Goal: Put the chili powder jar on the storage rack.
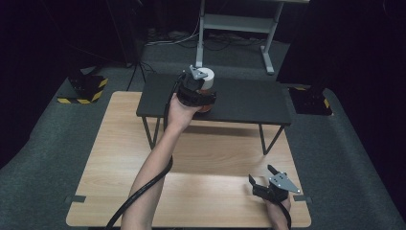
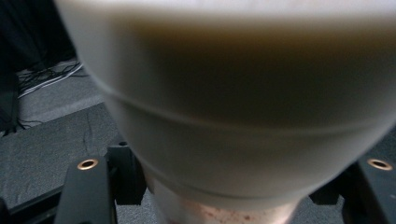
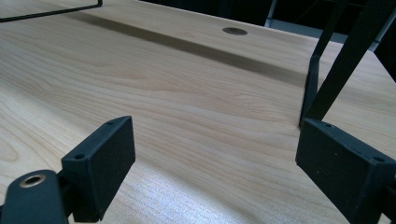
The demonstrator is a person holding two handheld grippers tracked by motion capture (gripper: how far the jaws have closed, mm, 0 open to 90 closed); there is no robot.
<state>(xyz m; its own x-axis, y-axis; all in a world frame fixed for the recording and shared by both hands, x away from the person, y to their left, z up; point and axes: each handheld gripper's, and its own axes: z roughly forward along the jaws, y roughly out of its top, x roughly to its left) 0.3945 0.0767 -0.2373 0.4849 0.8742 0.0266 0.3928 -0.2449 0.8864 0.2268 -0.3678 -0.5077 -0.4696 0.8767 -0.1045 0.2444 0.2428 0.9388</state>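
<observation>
A jar with a wide white lid (image 1: 207, 75) and reddish contents stands at the left part of a black raised shelf (image 1: 249, 101). My left gripper (image 1: 206, 97) reaches over the shelf's front edge and is shut on the jar below the lid. In the left gripper view the white lid (image 2: 243, 107) is blurred and very close, with the jar's clear neck (image 2: 219, 215) between the two black jaws. My right gripper (image 1: 261, 173) rests near the front right of the wooden table (image 1: 215, 153), open, with bare wood between its pads (image 3: 105, 161).
The shelf stands on thin black legs (image 3: 334, 74) at the table's far half. A round grommet (image 3: 235, 31) sits in the tabletop. Behind the table are a grey desk frame (image 1: 234, 24), floor cables and yellow-black striped bases (image 1: 86, 88).
</observation>
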